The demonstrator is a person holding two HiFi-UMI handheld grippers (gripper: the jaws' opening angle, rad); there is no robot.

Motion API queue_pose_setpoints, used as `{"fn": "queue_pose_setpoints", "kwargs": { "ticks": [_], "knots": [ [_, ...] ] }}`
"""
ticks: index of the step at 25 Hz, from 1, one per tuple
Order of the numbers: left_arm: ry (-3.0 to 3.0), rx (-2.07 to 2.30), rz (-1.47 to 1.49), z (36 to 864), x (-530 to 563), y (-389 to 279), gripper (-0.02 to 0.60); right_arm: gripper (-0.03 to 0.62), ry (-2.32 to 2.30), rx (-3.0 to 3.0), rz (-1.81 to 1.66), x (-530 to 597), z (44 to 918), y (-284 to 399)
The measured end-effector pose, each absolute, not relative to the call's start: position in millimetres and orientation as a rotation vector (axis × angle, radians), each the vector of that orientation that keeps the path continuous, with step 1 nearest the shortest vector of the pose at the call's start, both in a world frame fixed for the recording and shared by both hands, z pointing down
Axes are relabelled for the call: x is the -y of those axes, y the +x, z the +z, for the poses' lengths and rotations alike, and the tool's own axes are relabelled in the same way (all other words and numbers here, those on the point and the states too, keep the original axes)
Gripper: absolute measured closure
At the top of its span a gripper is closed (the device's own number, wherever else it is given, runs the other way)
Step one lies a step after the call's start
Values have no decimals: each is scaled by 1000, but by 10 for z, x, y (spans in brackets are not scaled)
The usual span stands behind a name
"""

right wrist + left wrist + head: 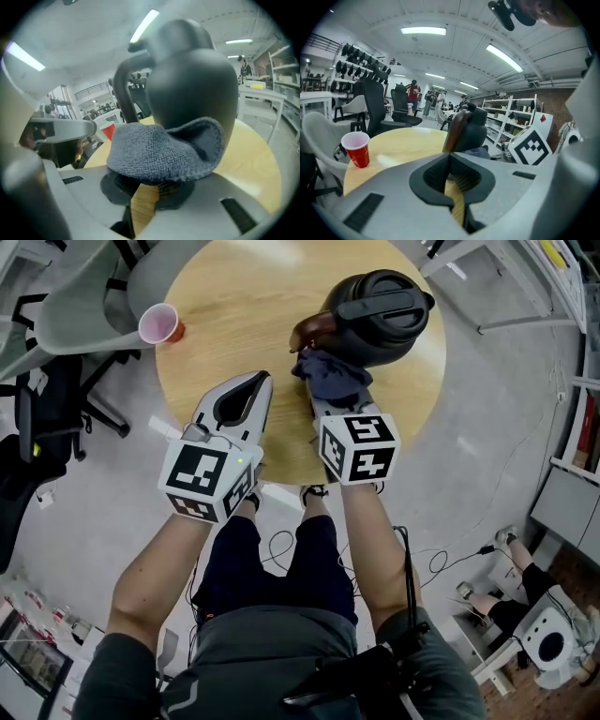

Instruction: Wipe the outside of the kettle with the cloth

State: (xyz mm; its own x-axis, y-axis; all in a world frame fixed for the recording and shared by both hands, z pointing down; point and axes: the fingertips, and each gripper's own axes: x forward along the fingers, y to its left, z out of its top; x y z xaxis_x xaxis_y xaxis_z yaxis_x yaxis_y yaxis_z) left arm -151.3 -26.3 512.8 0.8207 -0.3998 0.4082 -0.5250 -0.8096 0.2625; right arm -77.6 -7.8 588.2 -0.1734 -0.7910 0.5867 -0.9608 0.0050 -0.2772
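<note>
Right gripper view: right tool [151, 185] clenches grey-blue terry cloth [159, 150], seemingly touching rounded black kettle [192, 79]; wiping step; next, sweep round it.

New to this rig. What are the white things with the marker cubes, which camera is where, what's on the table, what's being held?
There is no robot here: a person holds a two-jaw gripper in each hand, and each one carries a marker cube. The top-down picture comes from a camera on the person's head. The other two come from cameras riding on the grippers, looking along their jaws. On the round wooden table stand a black kettle and a red cup. The right gripper is shut on a grey-blue cloth, which looks pressed against the kettle's lower side. The left gripper is shut with nothing in it, held over the table's near edge.
</note>
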Motion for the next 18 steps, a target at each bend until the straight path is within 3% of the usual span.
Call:
{"fn": "queue_pose_setpoints", "kwargs": {
  "ticks": [9, 18],
  "knots": [
    [2655, 707, 405, 4526, 10, -1290, 574, 513, 1878, 2208, 625, -184, 4602, -498],
    [2624, 712, 328, 4562, -102, -1034, 573, 514, 1770, 2234, 701, -174, 4959, -393]
  ]
}}
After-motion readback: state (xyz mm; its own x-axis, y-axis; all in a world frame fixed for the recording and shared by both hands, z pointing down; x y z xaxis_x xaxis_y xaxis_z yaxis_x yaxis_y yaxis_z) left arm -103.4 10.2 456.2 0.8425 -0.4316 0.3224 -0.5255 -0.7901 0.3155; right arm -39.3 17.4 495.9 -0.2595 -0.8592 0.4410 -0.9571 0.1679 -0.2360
